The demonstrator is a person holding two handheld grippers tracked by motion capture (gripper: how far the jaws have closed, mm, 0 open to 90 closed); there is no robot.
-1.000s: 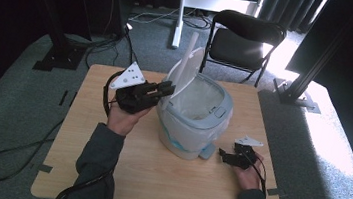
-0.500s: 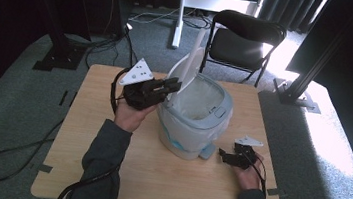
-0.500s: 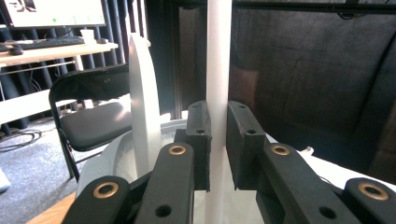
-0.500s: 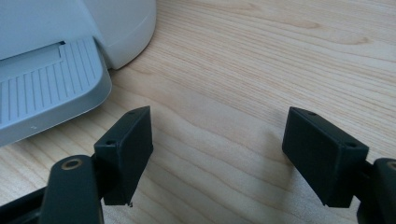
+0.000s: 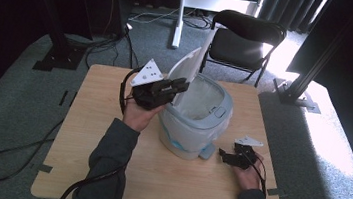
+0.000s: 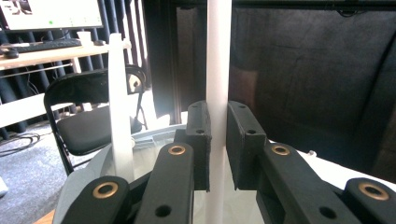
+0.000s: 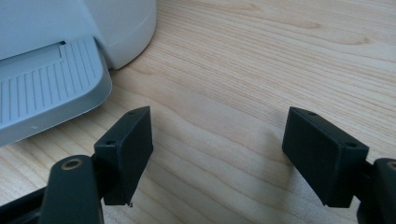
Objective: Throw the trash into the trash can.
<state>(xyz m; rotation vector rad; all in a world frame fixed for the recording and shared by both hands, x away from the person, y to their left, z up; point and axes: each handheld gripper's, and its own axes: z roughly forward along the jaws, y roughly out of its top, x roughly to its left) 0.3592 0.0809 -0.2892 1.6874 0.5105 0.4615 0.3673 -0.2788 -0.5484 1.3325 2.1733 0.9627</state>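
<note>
A pale grey pedal bin [image 5: 194, 124] with a white liner stands near the middle of a light wooden worktop [image 5: 84, 144], and everything else is placed here in relation to it. Its white lid [image 5: 187, 73] is raised almost upright, on the side of the bin toward the person's left and farther from the person.

The left tongs [image 5: 178, 87] are held up at the bin's rim by the person's left hand [image 5: 137, 115], with a grey three-cornered plate on top. In the left gripper view, these tongs [image 6: 217, 140] are pinching the thin edge of the lid [image 6: 217, 60], which runs straight up between the two black jaws; both jaws sit against it or very nearly so.

The right tongs [image 5: 223, 157] rest low on the worktop just beside the bin's base, on the side toward the person's right, held by the right hand [image 5: 246, 175]. In the right gripper view, these tongs [image 7: 217, 156] are spread wide with nothing between them but bare wood [image 7: 280, 60]. The bin's ribbed grey foot pedal [image 7: 44, 88] lies close by, just beyond one jaw and apart from it.

Beyond the bin, past the far edge of the worktop, a black folding chair [image 5: 244, 39] stands on grey carpet. A black cable [image 5: 12, 154] loops on the floor off the worktop's left side.
</note>
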